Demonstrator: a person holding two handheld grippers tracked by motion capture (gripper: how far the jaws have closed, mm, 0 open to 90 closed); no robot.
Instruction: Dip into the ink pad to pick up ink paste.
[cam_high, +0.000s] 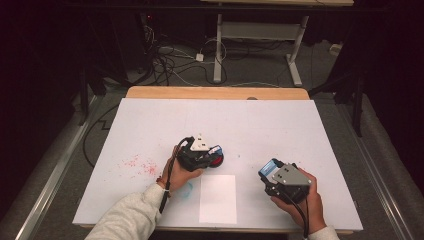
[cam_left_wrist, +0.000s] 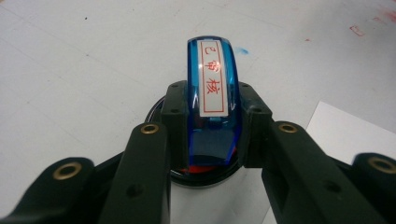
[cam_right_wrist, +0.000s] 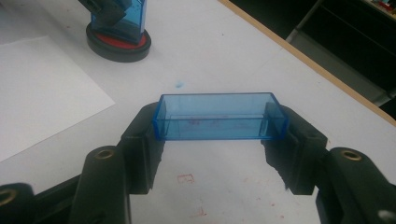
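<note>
Left claw (cam_left_wrist: 210, 126) grips blue stamp (cam_left_wrist: 212, 93), pressed onto red ink pad (cam_right_wrist: 119, 43). Right claw (cam_right_wrist: 219, 135) clamps blue cap (cam_right_wrist: 219, 116) above bench (cam_high: 150, 115).

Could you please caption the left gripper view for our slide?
The left gripper clamps a blue stamp pressed into a round red ink pad.

White-topped table (cam_high: 150, 125) — paper sheet (cam_high: 218, 198), round red ink pad (cam_right_wrist: 119, 44), red smudges (cam_high: 137, 165)
</note>
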